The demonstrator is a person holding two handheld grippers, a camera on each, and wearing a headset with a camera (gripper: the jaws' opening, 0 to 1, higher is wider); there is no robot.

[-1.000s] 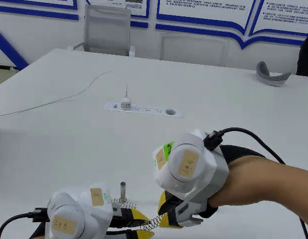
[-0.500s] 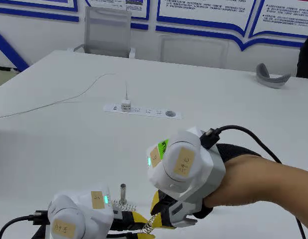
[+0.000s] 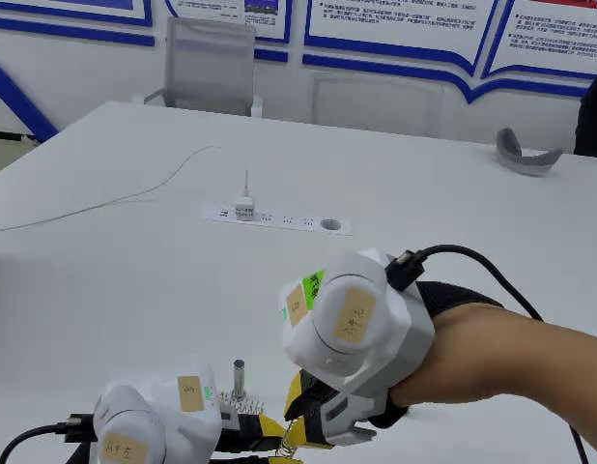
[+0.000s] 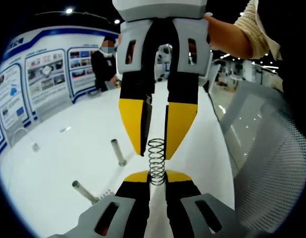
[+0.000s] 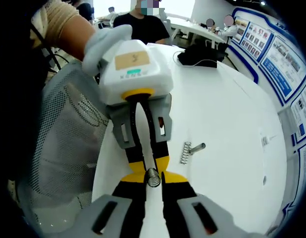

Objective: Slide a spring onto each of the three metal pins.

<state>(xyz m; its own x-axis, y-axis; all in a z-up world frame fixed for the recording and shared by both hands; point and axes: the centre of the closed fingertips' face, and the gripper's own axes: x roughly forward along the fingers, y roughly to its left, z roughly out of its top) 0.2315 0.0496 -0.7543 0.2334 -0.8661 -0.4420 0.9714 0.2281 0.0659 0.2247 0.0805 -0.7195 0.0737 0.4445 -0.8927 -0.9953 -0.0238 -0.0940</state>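
Spring (image 4: 156, 156) gripped at both ends above the desk (image 4: 54, 158)
The left hand-held gripper (image 4: 156, 179) is closed on one end and the right hand-held gripper (image 5: 153, 182) pinches the other end. A pin (image 4: 117, 151) and a second pin (image 4: 82, 190) sit on the desk nearby.

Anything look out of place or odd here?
Nothing spilled or damaged. The one oddity: the spring is pinched at both ends, by the left gripper and right gripper, rather than sitting on a pin.

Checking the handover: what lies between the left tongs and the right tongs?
A spring, running straight from the left tongs to the right tongs with an end inside each, as the left gripper view shows.
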